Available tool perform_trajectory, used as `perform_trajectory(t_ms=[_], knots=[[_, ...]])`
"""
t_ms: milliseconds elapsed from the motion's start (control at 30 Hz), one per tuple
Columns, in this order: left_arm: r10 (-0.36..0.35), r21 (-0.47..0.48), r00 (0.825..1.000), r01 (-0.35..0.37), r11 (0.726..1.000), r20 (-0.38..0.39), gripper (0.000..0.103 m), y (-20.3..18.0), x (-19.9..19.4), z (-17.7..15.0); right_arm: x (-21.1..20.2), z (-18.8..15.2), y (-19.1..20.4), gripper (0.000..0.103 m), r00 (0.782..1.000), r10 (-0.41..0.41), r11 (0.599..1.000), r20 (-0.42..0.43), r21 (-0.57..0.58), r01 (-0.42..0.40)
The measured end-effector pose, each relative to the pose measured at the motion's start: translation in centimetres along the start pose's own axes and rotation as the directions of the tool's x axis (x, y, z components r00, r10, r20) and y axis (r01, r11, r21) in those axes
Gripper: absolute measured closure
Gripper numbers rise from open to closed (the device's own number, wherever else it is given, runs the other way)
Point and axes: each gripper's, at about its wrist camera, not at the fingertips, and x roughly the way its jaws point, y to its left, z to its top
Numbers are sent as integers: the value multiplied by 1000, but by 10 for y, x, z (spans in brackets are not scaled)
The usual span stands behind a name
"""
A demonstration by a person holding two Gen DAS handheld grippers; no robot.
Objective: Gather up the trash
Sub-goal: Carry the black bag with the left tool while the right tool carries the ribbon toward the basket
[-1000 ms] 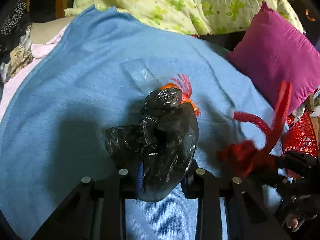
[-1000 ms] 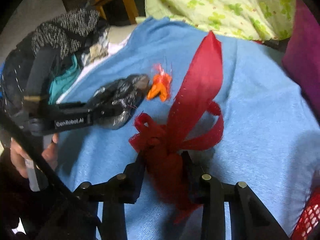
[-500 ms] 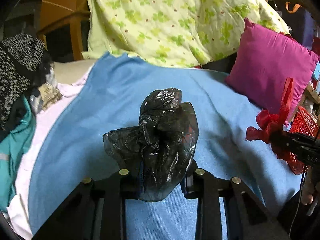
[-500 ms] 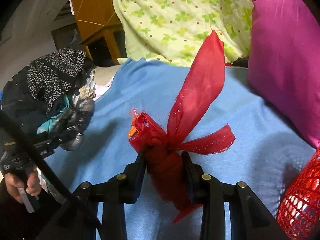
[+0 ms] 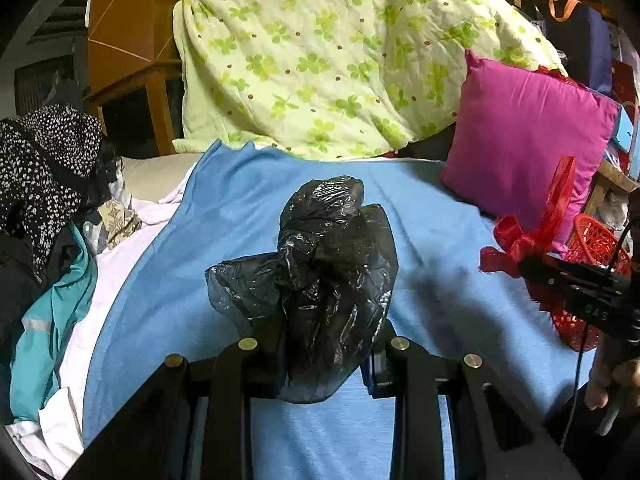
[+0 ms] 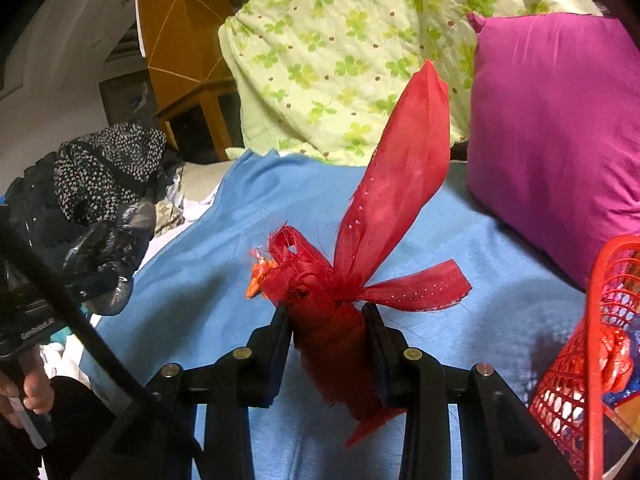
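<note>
The left claw (image 5: 324, 354) was clamped on a crumpled black plastic bag (image 5: 320, 276), held up clear of the blue blanket (image 5: 168, 280) on the bed. The right claw (image 6: 326, 334) gripped a bundle of red ribbon (image 6: 360, 264) — with an orange scrap (image 6: 258, 276) caught at its left edge — likewise above the blanket. A red mesh basket (image 6: 592, 360) stood at the right, below a magenta pillow (image 6: 556, 136).

Dim room, wooden cabinet (image 5: 132, 40), blue-covered bed (image 5: 224, 208)
</note>
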Motion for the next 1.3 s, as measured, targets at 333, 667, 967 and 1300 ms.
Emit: perform_trajectory(t_ms=[333, 667, 967, 1300], knots=[[0, -1, 1000, 0, 1000, 30, 73, -21, -25, 5, -17, -6, 3, 65, 999, 18, 1000, 41, -11, -17], [4, 10, 1000, -5, 1000, 29, 73, -30, -35, 6, -35, -14, 1, 65, 995, 40, 999, 87, 3, -41], [-2, 27, 999, 1, 1000, 41, 73, -38, -43, 5, -46, -21, 4, 65, 993, 56, 998, 108, -12, -55], [-23, 48, 999, 20, 999, 49, 73, -49, -49, 2, -64, -27, -3, 65, 989, 56, 998, 136, 10, -58]])
